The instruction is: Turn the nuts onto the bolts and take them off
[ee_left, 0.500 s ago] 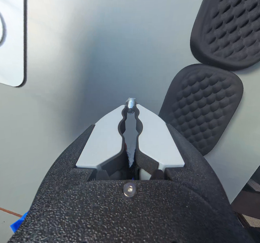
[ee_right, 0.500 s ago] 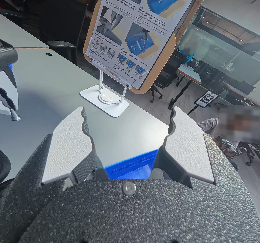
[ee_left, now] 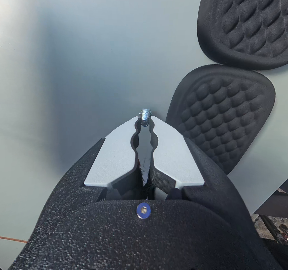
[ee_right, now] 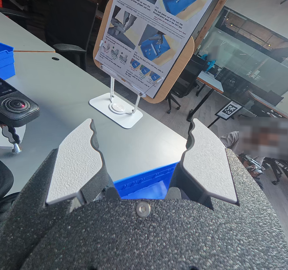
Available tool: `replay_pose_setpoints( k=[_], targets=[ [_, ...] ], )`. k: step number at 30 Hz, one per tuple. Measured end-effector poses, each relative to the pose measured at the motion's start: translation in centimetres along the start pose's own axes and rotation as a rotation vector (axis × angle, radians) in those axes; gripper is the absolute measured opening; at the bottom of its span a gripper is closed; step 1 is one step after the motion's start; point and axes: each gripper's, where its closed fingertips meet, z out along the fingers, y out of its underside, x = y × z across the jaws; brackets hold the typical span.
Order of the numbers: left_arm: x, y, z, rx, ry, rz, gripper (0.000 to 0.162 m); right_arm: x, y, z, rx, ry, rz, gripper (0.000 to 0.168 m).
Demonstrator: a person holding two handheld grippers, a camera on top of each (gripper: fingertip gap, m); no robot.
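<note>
My left gripper [ee_left: 144, 118] is shut on a small silver bolt [ee_left: 145, 117], gripped by its threaded shank at the fingertips, hex head pointing away toward the grey table [ee_left: 78, 75]. The same gripper and bolt [ee_right: 16, 148] show at the far left of the right wrist view, the bolt head close above the table. My right gripper [ee_right: 141, 127] is open and empty, held above the table. A blue bin [ee_right: 145, 182] shows between its fingers, below it. No nut is visible.
Two black dimpled pads [ee_left: 218, 118] lie on the table right of the left gripper. An instruction sheet on a white stand [ee_right: 116, 110] stands ahead of the right gripper, near the table's far edge. Another blue bin [ee_right: 6, 59] sits at far left. Chairs and desks lie beyond.
The left gripper with the bolt sits nearer the right gripper's view, its camera now showing. The stand has left the left wrist view. The right gripper stays open.
</note>
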Motion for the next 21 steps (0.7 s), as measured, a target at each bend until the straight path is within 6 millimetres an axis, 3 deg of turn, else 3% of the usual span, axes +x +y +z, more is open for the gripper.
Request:
replay_pose_setpoints(
  k=[12, 14, 17, 21],
  targets=[
    [0.6, 0.2, 1.2, -0.027, 0.031, 0.006, 0.010, 0.1, 0.1, 0.0, -0.002, 0.004, -0.002, 0.112],
    [0.3, -0.1, 1.1, -0.002, 0.013, 0.000, 0.018, 0.2, 0.1, 0.0, -0.003, 0.007, -0.001, 0.112],
    [0.1, -0.4, 0.0, 0.066, 0.008, -0.026, 0.027, 0.4, 0.2, 0.0, -0.006, 0.012, 0.000, 0.112],
    [-1.2, 0.6, -3.6, 0.185, -0.069, -0.102, 0.058, 0.4, 0.5, 0.1, -0.016, 0.010, -0.003, 0.112]
  ],
)
